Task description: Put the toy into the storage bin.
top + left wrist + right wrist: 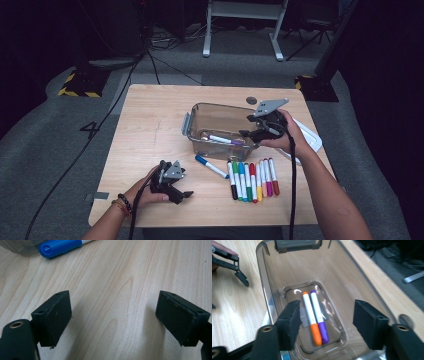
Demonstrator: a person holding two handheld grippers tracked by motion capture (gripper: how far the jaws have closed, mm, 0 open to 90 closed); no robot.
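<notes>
Hovering your right gripper (325,322) with its jaws wide and empty over the clear box (200,114), you have the orange marker (311,317) and purple marker (319,316) lying side by side inside, while your left gripper (172,182) rests on the counter (150,130), jaws parted on nothing, near the blue marker (61,247).

An orange marker (312,315) and a purple marker (319,315) are being shown in a clear smoky container (352,277); a blue cap (60,247) is being shown on the pale wood-grain bench (120,290).
</notes>
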